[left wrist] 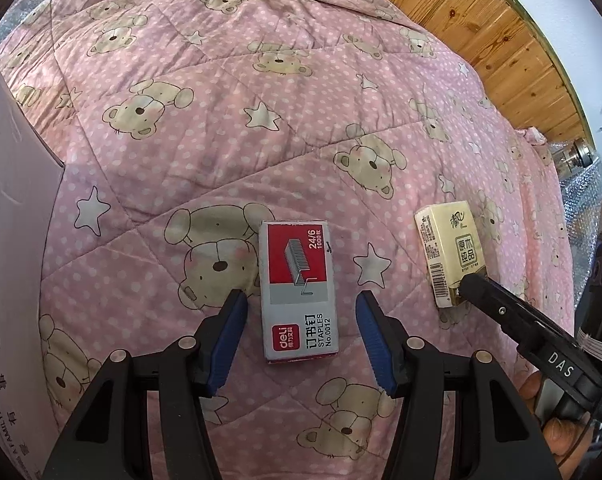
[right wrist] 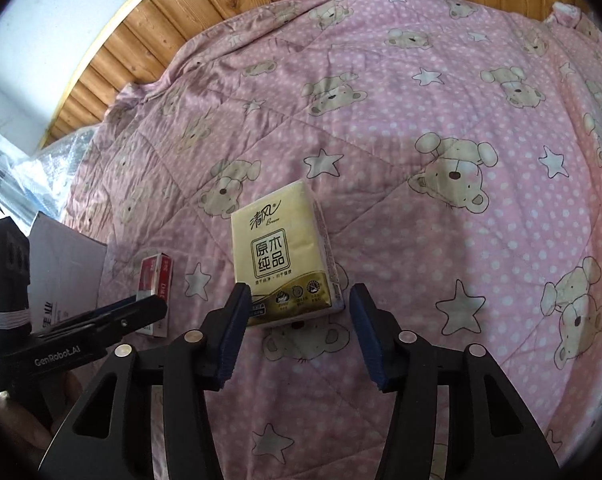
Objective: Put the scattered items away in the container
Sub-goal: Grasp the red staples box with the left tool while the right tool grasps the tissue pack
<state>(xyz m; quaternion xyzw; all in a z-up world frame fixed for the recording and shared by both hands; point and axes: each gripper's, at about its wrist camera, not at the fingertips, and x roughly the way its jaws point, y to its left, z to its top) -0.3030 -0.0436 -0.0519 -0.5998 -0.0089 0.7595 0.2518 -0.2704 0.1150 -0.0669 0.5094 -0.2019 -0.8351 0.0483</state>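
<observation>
Left gripper [left wrist: 301, 316] jaws open, straddling grey-red cardboard staple box [left wrist: 299, 292]; right gripper [right wrist: 297, 310] jaws open around yellow plastic-wrapped tissue pack [right wrist: 285, 260], both lined up for simultaneous pickup off pink bear-print quilt [left wrist: 221, 140].

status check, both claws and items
Left claw open astride staples. Right claw open astride tissues. Both on quilt; nothing blocking.

Staples box [left wrist: 299, 290] lies on quilt [left wrist: 229, 128], between open left gripper's [left wrist: 301, 308] fingers. Tissue pack [left wrist: 451, 254] to its right, apart. Cardboard box [left wrist: 9, 240] at far left.
</observation>
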